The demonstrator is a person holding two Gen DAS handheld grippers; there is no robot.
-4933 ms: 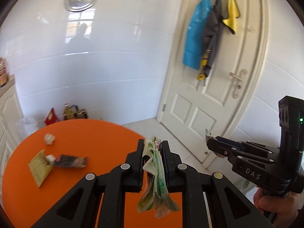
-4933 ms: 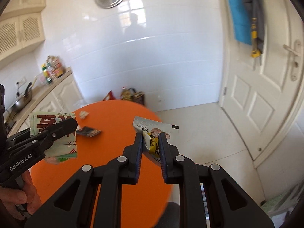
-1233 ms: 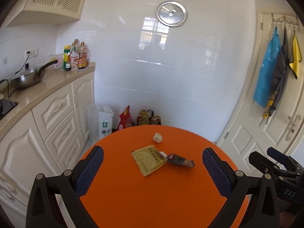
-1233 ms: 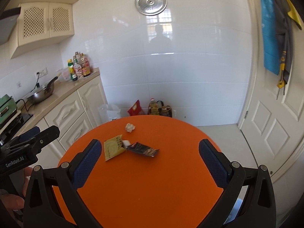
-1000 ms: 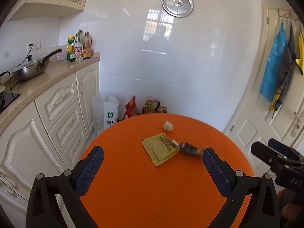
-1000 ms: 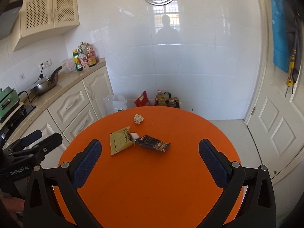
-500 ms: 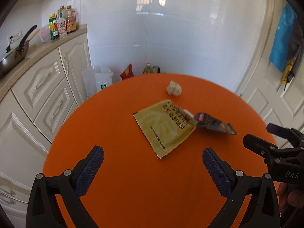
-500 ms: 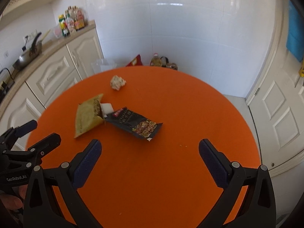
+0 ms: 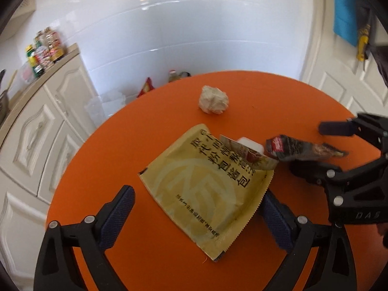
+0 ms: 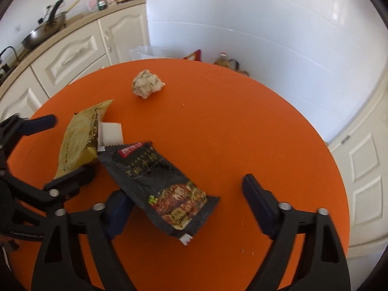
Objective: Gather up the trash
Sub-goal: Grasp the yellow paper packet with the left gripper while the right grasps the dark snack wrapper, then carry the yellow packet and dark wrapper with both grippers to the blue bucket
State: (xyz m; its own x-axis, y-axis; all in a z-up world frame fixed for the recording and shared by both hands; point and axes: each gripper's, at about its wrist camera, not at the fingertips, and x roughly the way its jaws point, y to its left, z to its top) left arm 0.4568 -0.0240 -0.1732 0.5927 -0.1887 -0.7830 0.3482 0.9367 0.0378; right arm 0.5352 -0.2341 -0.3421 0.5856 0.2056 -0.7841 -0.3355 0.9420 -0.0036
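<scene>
While a crumpled paper ball [image 9: 213, 99] sits beyond, we straddle the yellow packet [image 9: 206, 186] and black wrapper [image 10: 160, 184], both grippers' fingers spread and just narrowing.

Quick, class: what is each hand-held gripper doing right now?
Left hand-held gripper: open, jaws just closing around the yellow packet.
Right hand-held gripper: open, jaws just closing around the black packet.

White tiled wall [image 9: 194, 36] — cream cabinets [image 10: 72, 48] alongside.

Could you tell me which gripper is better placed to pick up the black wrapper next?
Right: the right gripper stands open astride the black wrapper, while the left gripper frames the yellow packet.
</scene>
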